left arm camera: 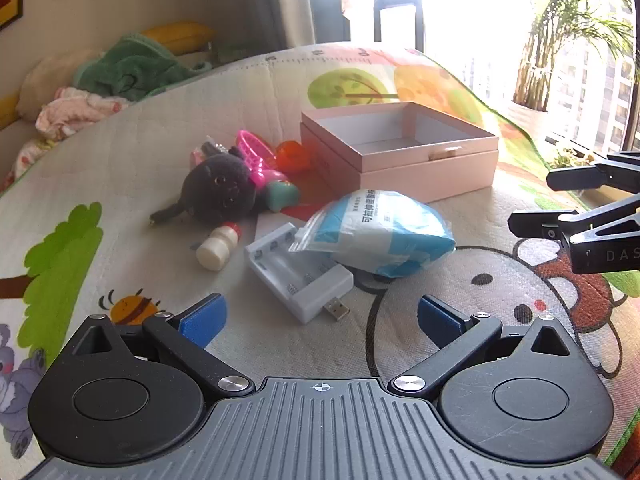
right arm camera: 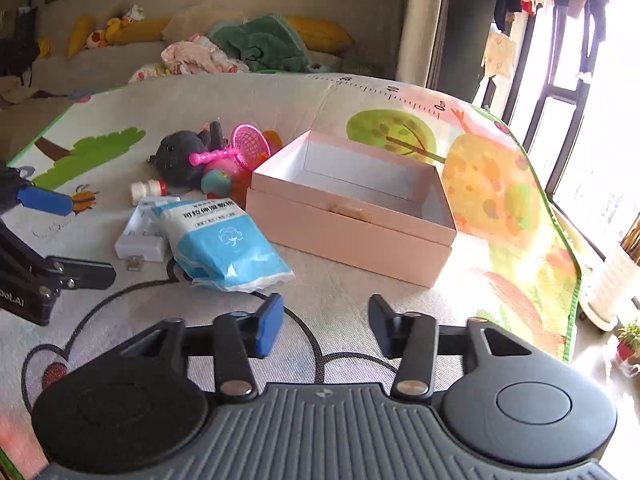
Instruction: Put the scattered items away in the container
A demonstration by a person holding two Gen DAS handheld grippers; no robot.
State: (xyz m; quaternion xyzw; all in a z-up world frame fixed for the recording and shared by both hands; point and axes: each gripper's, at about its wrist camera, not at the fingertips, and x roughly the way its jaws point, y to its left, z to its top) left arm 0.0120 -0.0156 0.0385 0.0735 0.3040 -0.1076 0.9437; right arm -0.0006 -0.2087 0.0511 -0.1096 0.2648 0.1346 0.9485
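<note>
Both claws — left claw point(left arm camera: 320, 316) and right claw point(right arm camera: 326, 326) — hover spread and empty near the slippery blue pouch point(left arm camera: 380, 232), which could slide from a shallow pinch short of the pink box point(right arm camera: 352, 208).

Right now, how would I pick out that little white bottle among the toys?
Find the open pink box on the play mat. Left of it lies a dark plush toy; the white bottle lies on its side just before it, the only item with a red neck.
</note>
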